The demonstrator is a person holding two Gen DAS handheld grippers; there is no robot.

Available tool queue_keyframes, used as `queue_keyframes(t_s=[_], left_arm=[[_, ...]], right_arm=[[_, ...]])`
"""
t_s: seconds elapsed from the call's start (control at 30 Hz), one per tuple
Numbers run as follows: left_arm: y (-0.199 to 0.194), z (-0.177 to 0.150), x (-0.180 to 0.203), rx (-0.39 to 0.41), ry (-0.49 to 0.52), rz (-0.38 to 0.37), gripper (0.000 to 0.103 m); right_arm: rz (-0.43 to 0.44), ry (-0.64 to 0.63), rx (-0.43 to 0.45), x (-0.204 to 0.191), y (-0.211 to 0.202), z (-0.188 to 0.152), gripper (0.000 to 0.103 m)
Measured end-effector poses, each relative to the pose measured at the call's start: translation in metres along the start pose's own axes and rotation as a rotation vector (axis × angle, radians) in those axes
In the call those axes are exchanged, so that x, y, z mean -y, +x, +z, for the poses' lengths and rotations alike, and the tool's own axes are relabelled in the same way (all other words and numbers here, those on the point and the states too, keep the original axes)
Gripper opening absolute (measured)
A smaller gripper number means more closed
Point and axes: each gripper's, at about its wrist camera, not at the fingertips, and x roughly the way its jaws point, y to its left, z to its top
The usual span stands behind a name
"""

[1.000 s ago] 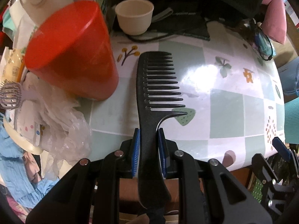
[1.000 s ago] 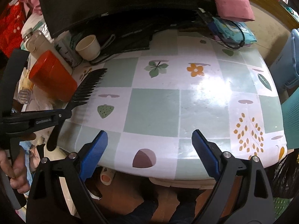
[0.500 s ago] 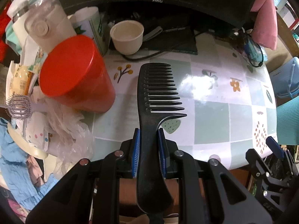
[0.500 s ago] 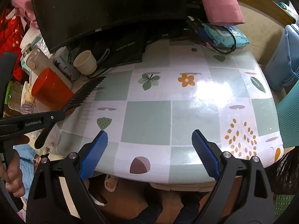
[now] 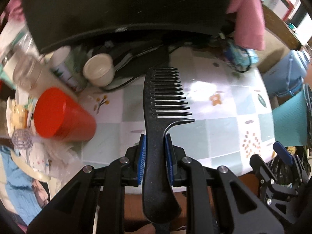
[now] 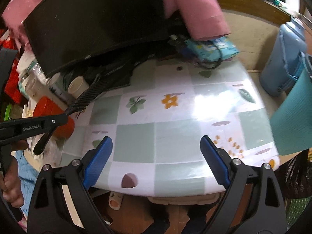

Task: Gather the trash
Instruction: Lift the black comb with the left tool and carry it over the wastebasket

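Two tools are over the desk (image 6: 175, 136), which is covered in a checked cloth of green and white squares with leaf and flower prints. The left tool (image 5: 155, 156) is clamped on a black wide-tooth comb (image 5: 156, 120) — its blue pads (image 5: 142, 156) press the handle from both sides, the teeth stand clear above the desk and point right in the left wrist view. The right tool (image 6: 156, 161) holds nothing; its blue pads stand wide apart over the desk's near edge. Along the desk's left side: a red cup (image 5: 60, 115) lying on its side, crumpled clear plastic (image 5: 56, 156) just beside it, a cream cup (image 5: 98, 70) upright near a dark monitor (image 5: 126, 9). A pink cloth (image 6: 195, 9) hangs over the monitor's right end. A hand (image 6: 9, 185) grips the left tool's handle.
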Motion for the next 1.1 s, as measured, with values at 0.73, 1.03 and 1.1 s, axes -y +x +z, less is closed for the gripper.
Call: queue_keyframes(t_s=[0.73, 1.03, 1.1], left_arm=[[-0.048, 0.027, 0.213, 0.087, 0.311, -0.140, 0.019], [-0.068, 0.031, 0.292, 0.115, 0.425, -0.198, 0.019], [-0.071, 0.031, 0.309, 0.118, 0.453, -0.209, 0.019]], right_arm=[[-0.175, 0.232, 0.183, 0.161, -0.092, 0.039, 0.091], [-0.216, 0.298, 0.244, 0.215, -0.124, 0.048, 0.091], [-0.228, 0.311, 0.256, 0.225, -0.132, 0.049, 0.091]])
